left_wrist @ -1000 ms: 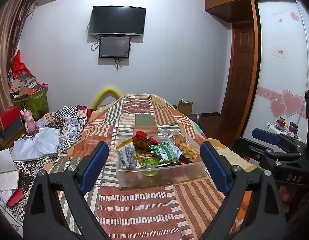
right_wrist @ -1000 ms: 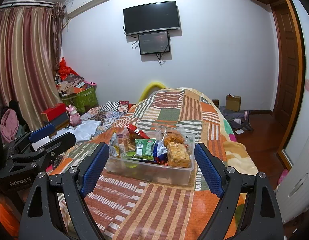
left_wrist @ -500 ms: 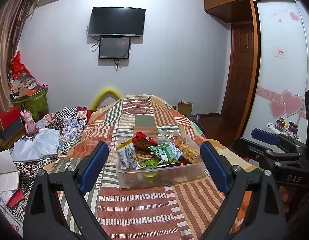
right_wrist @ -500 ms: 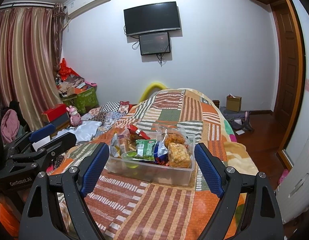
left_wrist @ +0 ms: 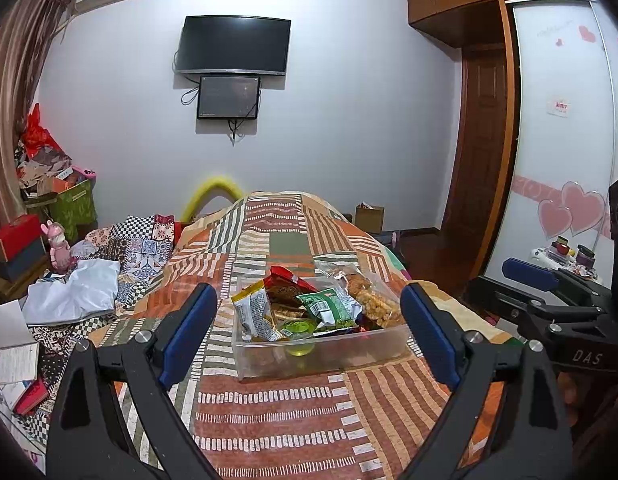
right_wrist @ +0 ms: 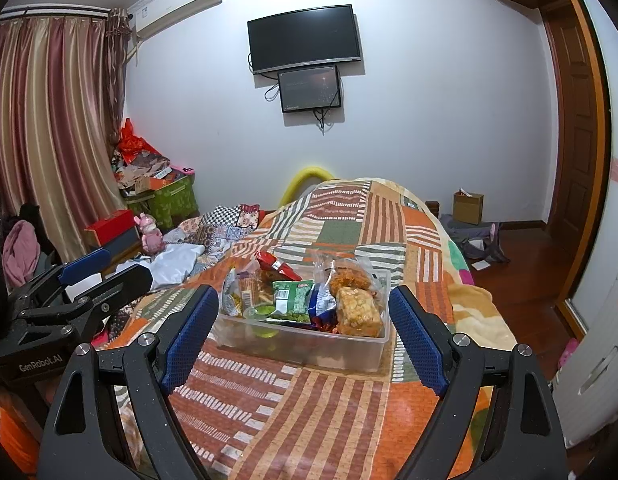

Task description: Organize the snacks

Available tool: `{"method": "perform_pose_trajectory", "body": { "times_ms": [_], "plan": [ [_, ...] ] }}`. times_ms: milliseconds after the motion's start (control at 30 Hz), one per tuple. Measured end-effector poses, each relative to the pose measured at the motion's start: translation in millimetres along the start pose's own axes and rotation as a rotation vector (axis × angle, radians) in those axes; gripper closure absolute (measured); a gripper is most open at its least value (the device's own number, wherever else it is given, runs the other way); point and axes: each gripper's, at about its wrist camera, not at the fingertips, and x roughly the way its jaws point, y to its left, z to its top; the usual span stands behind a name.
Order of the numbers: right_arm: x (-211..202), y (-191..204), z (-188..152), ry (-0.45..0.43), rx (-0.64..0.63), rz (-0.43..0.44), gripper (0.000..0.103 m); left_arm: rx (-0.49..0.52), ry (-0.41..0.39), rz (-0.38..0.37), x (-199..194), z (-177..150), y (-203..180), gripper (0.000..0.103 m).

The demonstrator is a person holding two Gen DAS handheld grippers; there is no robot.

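Clear plastic bin (left_wrist: 321, 350) sits on the striped bed (left_wrist: 277, 420), stuffed with snack packets: a green one (left_wrist: 329, 308) mid-pile, a puffed-snack bag (right_wrist: 357, 312) at its right end. Its long side runs crosswise to both views. It lies straight ahead of and a little below each hand-held gripper, apart from both. The left hand-held gripper (left_wrist: 309, 332) and the right hand-held gripper (right_wrist: 303, 328) are spread wide, pinching nothing. Neither looks clearly nearer; the right faces the puffed-snack end.

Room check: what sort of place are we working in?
Most likely a home bedroom: a bed with a patchwork cover, a sliding wardrobe door and a wall-mounted TV.
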Motion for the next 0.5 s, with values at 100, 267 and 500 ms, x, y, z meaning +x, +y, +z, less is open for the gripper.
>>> {"method": "perform_pose_trajectory", "body": {
  "times_ms": [100, 267, 500],
  "plan": [
    [0.0, -0.1, -0.2, -0.001, 0.0, 0.0, 0.017, -0.004, -0.002, -0.003, -1.1, 1.1, 0.1, 0.009],
    [1.0, -1.6, -0.8, 0.001, 0.003, -0.001, 0.017, -0.02, 0.004, -0.011, -0.8, 3.6, 0.5, 0.009],
    [1.3, -1.9, 0.4, 0.002, 0.004, -0.001, 0.017, -0.018, 0.013, -0.009, 2.8, 3.9, -0.9, 0.009]
  ]
}}
